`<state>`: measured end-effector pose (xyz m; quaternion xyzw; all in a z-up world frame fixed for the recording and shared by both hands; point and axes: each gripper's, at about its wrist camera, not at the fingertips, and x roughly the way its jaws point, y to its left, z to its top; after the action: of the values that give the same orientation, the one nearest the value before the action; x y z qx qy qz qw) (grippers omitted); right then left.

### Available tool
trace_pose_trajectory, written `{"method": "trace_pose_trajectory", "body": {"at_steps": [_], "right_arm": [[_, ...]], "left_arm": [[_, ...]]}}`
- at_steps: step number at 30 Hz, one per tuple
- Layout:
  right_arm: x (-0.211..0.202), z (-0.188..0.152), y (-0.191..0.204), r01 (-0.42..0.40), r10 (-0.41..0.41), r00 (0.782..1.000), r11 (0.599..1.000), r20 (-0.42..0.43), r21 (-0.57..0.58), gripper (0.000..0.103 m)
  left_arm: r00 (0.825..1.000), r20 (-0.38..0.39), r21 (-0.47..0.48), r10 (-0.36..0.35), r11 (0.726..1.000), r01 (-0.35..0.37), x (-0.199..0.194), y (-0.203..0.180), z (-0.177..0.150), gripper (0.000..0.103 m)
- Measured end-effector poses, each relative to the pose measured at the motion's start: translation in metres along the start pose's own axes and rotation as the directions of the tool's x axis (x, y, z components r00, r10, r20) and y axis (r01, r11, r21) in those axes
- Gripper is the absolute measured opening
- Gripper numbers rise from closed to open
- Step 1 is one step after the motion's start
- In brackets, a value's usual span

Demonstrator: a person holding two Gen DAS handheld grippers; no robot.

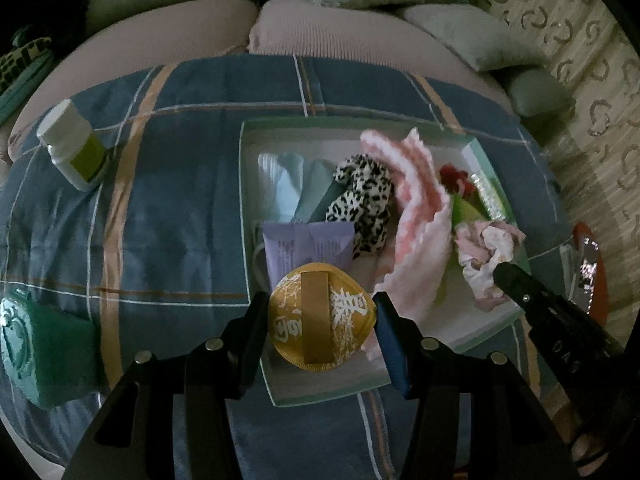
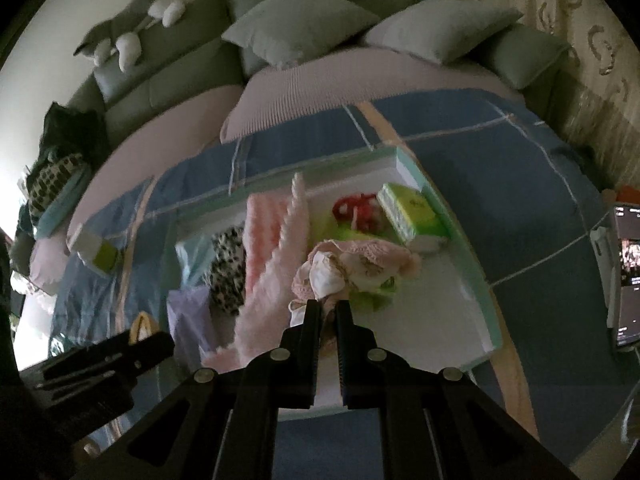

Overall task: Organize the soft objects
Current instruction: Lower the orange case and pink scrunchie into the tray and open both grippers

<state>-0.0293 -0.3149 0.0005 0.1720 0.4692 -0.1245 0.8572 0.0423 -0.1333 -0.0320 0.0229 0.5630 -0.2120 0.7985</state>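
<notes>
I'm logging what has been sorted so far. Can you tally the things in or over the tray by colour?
Pink: 2, the fluffy pink cloth and the crumpled pink lace fabric
Black-and-white spotted: 1, plush piece
Purple: 1, packet
Gold: 1, round pouch
Light blue: 1, pack
Green: 1, tissue pack
Red: 1, small item
Total: 8

Phone [image 2: 628,276] cut by the right edge (screen contents too small).

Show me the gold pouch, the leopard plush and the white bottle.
gold pouch [image 1: 320,318], left wrist view, its centre band.
leopard plush [image 1: 362,204], left wrist view, spotted body.
white bottle [image 1: 74,146], left wrist view, its side.
</notes>
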Motion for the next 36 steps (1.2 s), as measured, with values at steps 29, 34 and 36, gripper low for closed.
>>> {"method": "trace_pose_trajectory", "body": {"at_steps": [29, 34, 36], "right_arm": [[0.01, -0.022, 0.009, 0.043, -0.047, 0.996, 0.998, -0.072, -0.049, 0.058], [0.007, -0.03, 0.017, 0.03, -0.034, 0.997, 0.997, -0.065, -0.067, 0.071], [0.006, -0.033, 0.021, 0.025, -0.03, 0.997, 0.997, -0.066, -0.079, 0.072]], "left_arm": [[0.998, 0.044, -0.088, 0.047, 0.995, -0.043, -0.007, 0.026, -0.022, 0.098], [0.995, 0.075, -0.135, 0.065, 0.989, -0.055, -0.018, 0.047, -0.035, 0.099], [0.993, 0.083, -0.151, 0.08, 0.986, -0.067, -0.02, 0.054, -0.04, 0.099]]}}
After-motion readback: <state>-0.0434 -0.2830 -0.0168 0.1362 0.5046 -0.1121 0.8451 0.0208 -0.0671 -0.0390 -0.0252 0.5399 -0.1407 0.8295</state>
